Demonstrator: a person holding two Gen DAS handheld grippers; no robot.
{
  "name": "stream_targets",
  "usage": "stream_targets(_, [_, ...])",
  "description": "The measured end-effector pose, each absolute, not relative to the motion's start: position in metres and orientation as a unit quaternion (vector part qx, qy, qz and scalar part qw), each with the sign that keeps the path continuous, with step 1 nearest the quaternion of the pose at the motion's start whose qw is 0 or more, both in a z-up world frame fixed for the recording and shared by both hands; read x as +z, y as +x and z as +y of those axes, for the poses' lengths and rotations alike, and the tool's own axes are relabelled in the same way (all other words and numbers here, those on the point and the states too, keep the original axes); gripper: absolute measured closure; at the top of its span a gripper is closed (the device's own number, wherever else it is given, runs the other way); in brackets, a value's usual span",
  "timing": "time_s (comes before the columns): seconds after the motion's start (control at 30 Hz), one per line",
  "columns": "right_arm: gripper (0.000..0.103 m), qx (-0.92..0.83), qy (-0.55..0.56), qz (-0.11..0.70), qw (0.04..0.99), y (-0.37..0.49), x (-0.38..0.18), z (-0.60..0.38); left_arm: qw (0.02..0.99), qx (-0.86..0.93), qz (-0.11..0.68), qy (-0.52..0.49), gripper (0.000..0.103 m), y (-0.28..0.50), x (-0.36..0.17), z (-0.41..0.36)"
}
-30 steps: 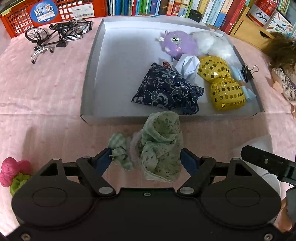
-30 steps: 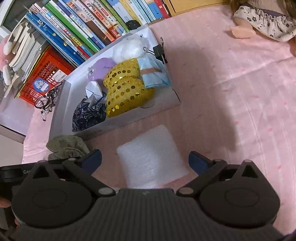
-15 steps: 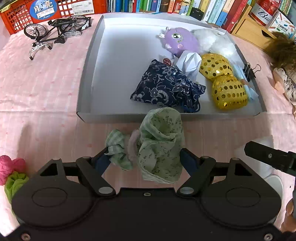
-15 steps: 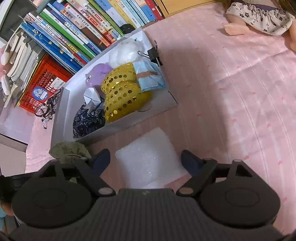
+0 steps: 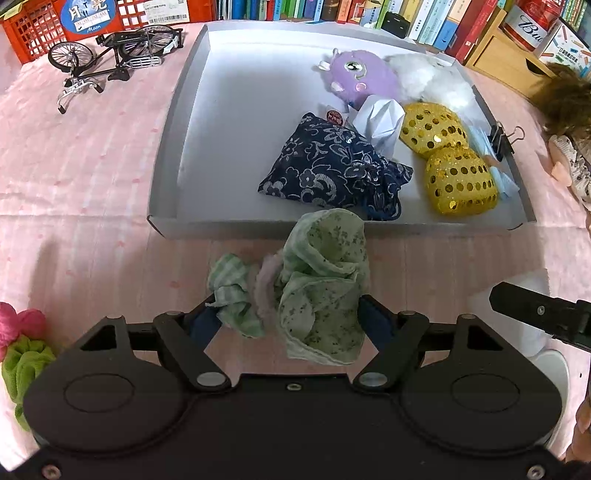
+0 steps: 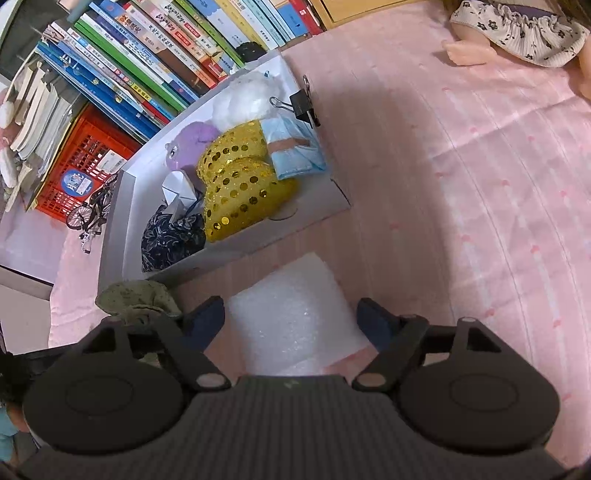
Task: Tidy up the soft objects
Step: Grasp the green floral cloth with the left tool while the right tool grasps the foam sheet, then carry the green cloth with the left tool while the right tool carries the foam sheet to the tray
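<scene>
A crumpled green floral cloth bundle (image 5: 321, 284) with a checked green piece stands on the pink tablecloth just in front of the grey tray (image 5: 173, 147). My left gripper (image 5: 288, 323) has its jaws closing, and both pads press the bundle's sides. A white foam sheet (image 6: 291, 314) lies flat between the fingers of my right gripper (image 6: 290, 321). Its jaws are closing, with the pads still a little off the sheet's edges. The bundle (image 6: 136, 295) also shows at the left of the right wrist view. In the tray lie a navy floral pouch (image 5: 325, 166), a purple plush (image 5: 358, 74) and gold sequin pieces (image 5: 458, 181).
A model bicycle (image 5: 110, 55) and a red crate (image 5: 37, 29) sit left of the tray, with a row of books (image 6: 147, 62) behind. A binder clip (image 5: 500, 136) grips the tray's right wall. Pink and green scrunchies (image 5: 18, 343) lie at the left. A doll (image 6: 517, 33) lies at the far right.
The right gripper's jaws have narrowed around the white foam sheet. The left gripper's jaws have closed in slightly on the green bundle. Neither hand has shifted noticeably.
</scene>
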State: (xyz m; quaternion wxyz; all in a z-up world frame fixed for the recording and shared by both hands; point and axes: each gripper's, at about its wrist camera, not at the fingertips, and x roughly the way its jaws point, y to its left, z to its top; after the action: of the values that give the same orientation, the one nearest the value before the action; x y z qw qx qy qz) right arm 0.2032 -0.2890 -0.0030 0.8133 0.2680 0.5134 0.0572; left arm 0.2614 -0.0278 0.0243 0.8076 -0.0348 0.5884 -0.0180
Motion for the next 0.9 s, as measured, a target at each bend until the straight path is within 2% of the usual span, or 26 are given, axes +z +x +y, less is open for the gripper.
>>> stream_targets(0.1, [0.026, 0.055, 0.27, 0.512, 0.814, 0.202, -0.003, -0.29, 0.809, -0.019, 0.586, -0.029, 0.032, 0.26, 0.025, -0.029])
stream_targets(0.2, [0.028, 0.056, 0.272, 0.51, 0.814, 0.202, -0.003, -0.291, 0.81, -0.021, 0.585, -0.027, 0.04, 0.259, 0.027, -0.029])
stream_targets(0.6, [0.03, 0.054, 0.27, 0.502, 0.82, 0.198, 0.0, -0.291, 0.815, -0.031, 0.577, -0.029, 0.059, 0.256, 0.031, -0.029])
stream_targets(0.9, [0.031, 0.054, 0.259, 0.488, 0.832, 0.197, 0.012, -0.293, 0.823, -0.051, 0.565, -0.033, 0.066, 0.253, 0.042, -0.031])
